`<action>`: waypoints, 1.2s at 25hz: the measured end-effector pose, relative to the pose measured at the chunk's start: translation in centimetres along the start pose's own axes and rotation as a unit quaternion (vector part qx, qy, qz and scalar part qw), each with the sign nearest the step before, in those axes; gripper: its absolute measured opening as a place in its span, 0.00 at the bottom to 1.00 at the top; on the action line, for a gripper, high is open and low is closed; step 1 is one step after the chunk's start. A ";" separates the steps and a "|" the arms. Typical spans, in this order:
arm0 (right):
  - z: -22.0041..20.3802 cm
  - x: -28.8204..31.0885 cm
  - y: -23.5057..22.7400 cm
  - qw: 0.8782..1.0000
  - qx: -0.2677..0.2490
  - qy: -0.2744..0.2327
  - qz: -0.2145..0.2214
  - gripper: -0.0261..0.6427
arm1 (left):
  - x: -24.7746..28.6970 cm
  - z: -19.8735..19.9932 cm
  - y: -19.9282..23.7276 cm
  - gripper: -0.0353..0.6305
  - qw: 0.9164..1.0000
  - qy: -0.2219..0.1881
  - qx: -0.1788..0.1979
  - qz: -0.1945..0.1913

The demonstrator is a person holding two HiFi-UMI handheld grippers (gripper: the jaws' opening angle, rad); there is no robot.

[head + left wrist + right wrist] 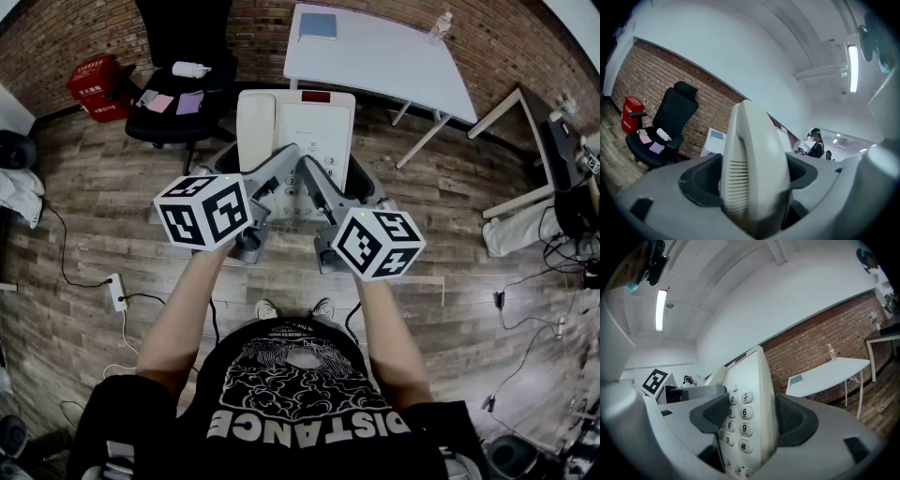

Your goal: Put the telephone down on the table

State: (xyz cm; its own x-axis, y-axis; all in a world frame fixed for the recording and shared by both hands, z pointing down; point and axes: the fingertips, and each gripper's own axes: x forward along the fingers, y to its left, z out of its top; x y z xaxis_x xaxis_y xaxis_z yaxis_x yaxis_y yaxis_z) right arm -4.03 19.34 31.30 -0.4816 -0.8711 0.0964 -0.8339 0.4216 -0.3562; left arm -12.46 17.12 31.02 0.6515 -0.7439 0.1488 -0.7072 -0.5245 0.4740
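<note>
Cream telephone (295, 117), lower keypad hidden behind left tool (269, 178) and right tool (326, 184).

2 bare forearms extended forward, left gripper (281, 169) and right gripper (325, 180) both clamping telephone (295, 117)

In the head view, the left gripper (255, 167) and right gripper (339, 184) hide the near half of the telephone (295, 117). In the right gripper view its lowest keys are cut off.
</note>
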 end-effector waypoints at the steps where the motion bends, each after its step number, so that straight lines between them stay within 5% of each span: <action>1: -0.1 0.2 0.3 1.000 0.001 -0.002 -0.003 0.48 | -0.1 0.2 0.3 0.63 1.000 0.001 0.001 -0.003; 14: 0.3 3.7 -0.3 1.000 0.002 -0.004 -0.028 0.48 | 2.1 1.7 3.1 0.63 1.000 0.013 -0.002 -0.026; 30: 4.7 13.2 -14.3 0.999 0.028 0.011 -0.011 0.48 | 18.9 4.3 5.9 0.63 1.000 0.028 -0.006 0.000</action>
State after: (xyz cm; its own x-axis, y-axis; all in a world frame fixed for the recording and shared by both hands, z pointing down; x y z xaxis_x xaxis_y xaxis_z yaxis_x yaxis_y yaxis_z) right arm 2.84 0.57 33.29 -0.4690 -0.8742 0.1256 -0.8285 0.3863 -0.4054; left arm -5.55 -1.80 32.91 0.6657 -0.7195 0.1980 -0.7046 -0.5186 0.4844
